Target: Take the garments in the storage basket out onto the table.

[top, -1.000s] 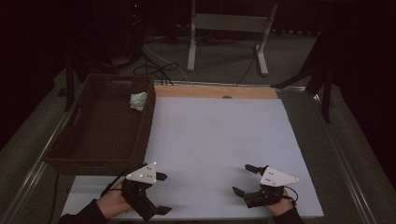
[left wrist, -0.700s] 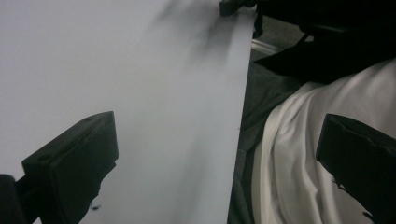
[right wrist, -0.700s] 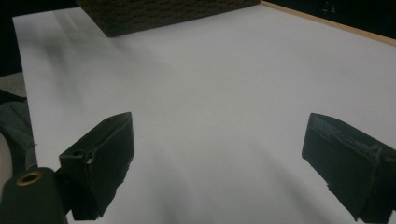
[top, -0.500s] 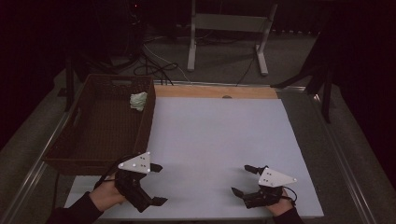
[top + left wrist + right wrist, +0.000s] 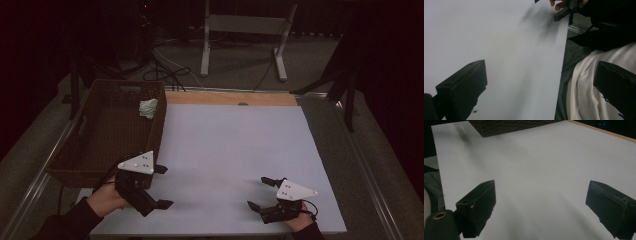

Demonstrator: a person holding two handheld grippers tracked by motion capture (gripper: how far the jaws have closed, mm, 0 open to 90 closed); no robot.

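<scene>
Your R gripper [image 5: 264, 192]: nearest you, abt 5 o'clock on the white board, low over the surface. Jaws wide apart, nothing btwn them. In the right gripper view both black jaws frame bare white board.
Your R hand [image 5: 300, 220]: wraps the gripper body at the near edge, dark sleeve behind it.
Your L gripper [image 5: 162, 186]: abt 7 o'clock, just beside the basket's near-right corner, tilted, grey plate on top. Jaws spread wide, empty. The left gripper view looks across the board's near edge; one jaw over the board, the other over white cloth on your lap.
Your L hand [image 5: 102, 200]: grips the body from the near-left, sleeve dark.
White board [image 5: 230, 150]: covers the table centre, bare.
Basket [image 5: 85, 167]: brown wicker, 9 to 10 o'clock, along the board's L edge.
Cloth wad [image 5: 148, 108]: pale green-white, crumpled, inside the basket at its far-right corner, against the wall.
Wood strip [image 5: 220, 98]: 12 o'clock, along the board's far edge.
Metal stand [image 5: 245, 30]: beyond the table on the floor, cables near it at 11 o'clock.
</scene>
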